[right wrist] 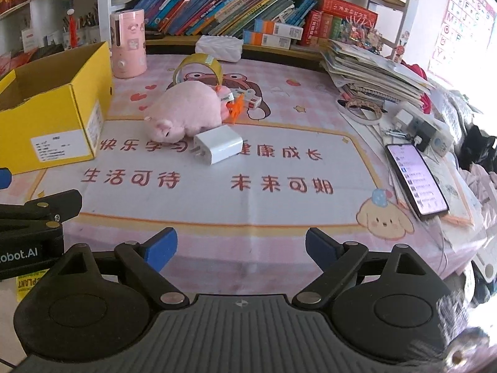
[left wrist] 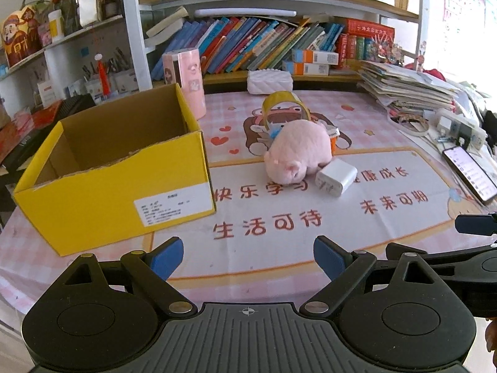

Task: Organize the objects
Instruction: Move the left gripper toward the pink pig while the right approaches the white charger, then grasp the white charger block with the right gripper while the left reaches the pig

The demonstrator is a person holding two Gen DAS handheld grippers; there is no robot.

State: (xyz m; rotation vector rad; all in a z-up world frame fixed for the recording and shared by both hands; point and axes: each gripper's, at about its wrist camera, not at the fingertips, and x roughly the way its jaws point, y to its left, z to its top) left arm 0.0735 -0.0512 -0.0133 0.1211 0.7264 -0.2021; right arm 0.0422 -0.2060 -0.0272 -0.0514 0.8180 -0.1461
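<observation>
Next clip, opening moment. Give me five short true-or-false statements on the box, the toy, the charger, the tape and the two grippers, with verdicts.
1. The yellow box holds the pink plush toy. False: the toy lies on the table mat beside it.
2. The white charger lies right by the toy. True.
3. The left gripper is shut on the charger. False: it is open and holds nothing.
4. The right gripper is open. True.
5. The tape roll stands on edge behind the toy. True.
</observation>
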